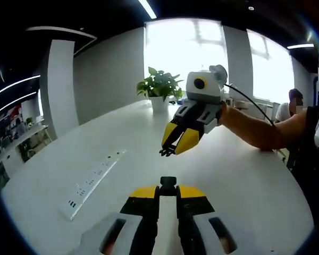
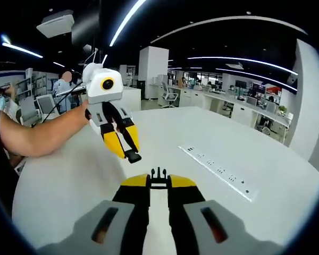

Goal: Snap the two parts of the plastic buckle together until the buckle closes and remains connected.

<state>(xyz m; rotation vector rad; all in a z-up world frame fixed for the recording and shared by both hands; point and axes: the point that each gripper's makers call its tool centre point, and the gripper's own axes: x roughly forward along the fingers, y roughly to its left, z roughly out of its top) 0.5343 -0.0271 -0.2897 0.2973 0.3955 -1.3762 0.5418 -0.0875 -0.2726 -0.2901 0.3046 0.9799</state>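
My left gripper (image 1: 168, 190) is shut on the black socket half of the buckle (image 1: 168, 182), which pokes out between its yellow tips. Facing it from a short way off, above the white table (image 1: 244, 175), is my right gripper (image 1: 170, 151), shut on the pronged half (image 1: 166, 153). In the right gripper view the right gripper (image 2: 158, 185) holds the pronged half (image 2: 158, 175) with the prongs pointing forward. The left gripper (image 2: 131, 154) hangs ahead and to the left with the socket half (image 2: 133, 156) in its tips. The two halves are apart, with a gap of air between them.
A long white power strip (image 1: 93, 183) (image 2: 218, 171) lies on the table to one side. A potted plant (image 1: 159, 87) stands at the table's far end by the window. A seated person (image 1: 293, 106) is beyond the table's edge; office desks and chairs fill the background.
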